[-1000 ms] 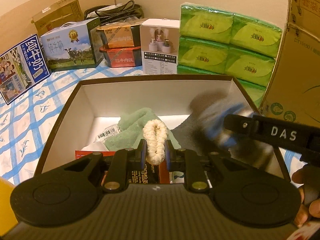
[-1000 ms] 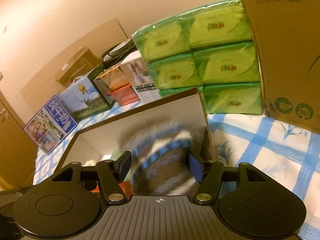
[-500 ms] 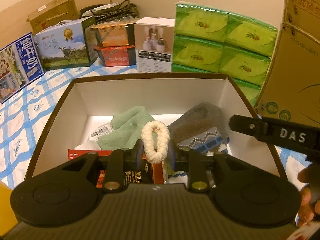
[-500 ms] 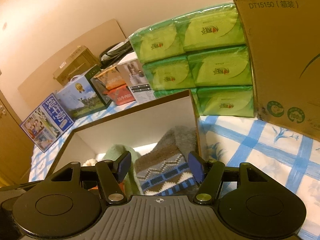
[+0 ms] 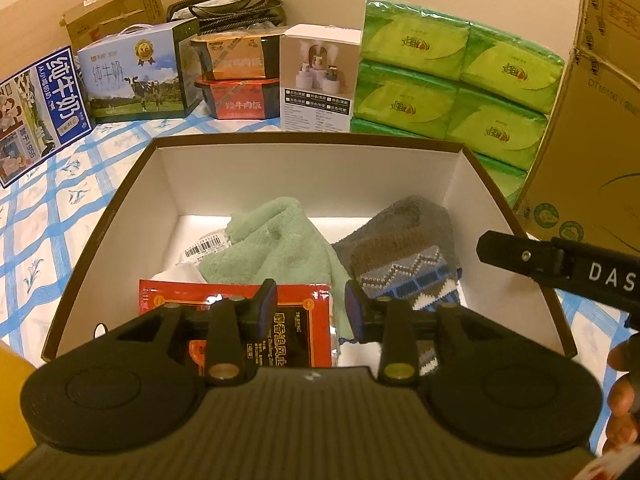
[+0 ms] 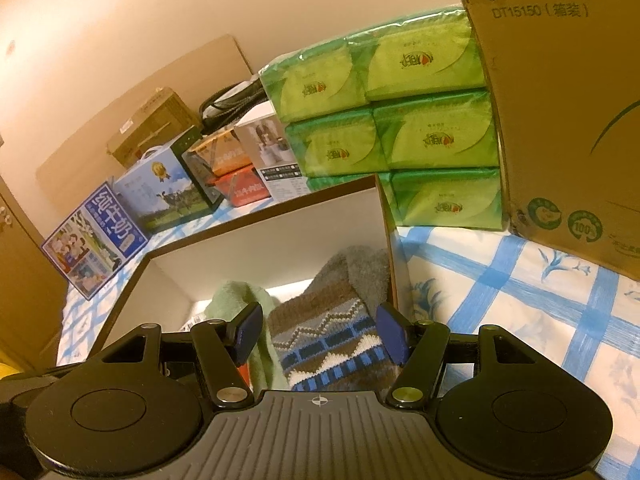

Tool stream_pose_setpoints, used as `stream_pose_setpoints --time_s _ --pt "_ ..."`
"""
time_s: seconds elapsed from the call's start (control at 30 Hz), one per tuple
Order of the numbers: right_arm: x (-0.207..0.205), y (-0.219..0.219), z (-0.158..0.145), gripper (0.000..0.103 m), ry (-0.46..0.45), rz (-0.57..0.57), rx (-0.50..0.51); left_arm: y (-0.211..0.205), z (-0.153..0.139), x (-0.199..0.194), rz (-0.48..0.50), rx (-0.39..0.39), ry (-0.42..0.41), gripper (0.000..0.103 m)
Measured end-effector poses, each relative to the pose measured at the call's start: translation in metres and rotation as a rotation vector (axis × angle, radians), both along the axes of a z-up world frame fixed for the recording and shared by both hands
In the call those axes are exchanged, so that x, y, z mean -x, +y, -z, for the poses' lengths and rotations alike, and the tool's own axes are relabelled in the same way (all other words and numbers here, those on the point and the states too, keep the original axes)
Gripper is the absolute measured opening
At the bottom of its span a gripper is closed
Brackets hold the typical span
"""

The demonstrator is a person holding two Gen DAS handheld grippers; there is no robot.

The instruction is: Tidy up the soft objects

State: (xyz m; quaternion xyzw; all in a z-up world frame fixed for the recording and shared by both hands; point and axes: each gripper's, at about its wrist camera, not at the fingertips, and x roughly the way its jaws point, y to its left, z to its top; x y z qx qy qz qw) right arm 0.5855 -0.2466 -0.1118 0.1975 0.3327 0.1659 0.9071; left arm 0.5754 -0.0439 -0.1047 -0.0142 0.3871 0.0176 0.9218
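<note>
Knitted and floppy, the patterned sock (image 5: 404, 256) is lying in the box (image 5: 112, 216); pinching its cuff looks safest. The left hand-held gripper (image 5: 310, 312) is opening on nothing, the right hand-held gripper (image 6: 318, 330) hanging wide, empty.

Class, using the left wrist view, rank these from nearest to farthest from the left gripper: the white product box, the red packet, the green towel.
1. red packet, just under the left gripper
2. green towel, mid-box
3. white product box, behind the storage box, by the wall

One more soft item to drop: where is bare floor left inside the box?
Bare white floor lies in the box along its far wall, behind the green towel, and down its left wall. Crowded: the patterned sock right, red packet near.
</note>
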Motion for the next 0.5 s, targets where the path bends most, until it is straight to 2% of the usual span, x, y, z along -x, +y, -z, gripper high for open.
stream_pose_setpoints --time_s 0.27,0.5 --pt "0.017 -0.006 -0.019 0.063 -0.021 0.011 -0.002 -0.003 -0.015 0.015 0.019 0.016 -0.013 0.034" --pt "0.051 -0.020 -0.040 0.063 -0.042 0.048 -0.041 -0.008 -0.037 0.045 0.069 0.050 -0.028 0.038"
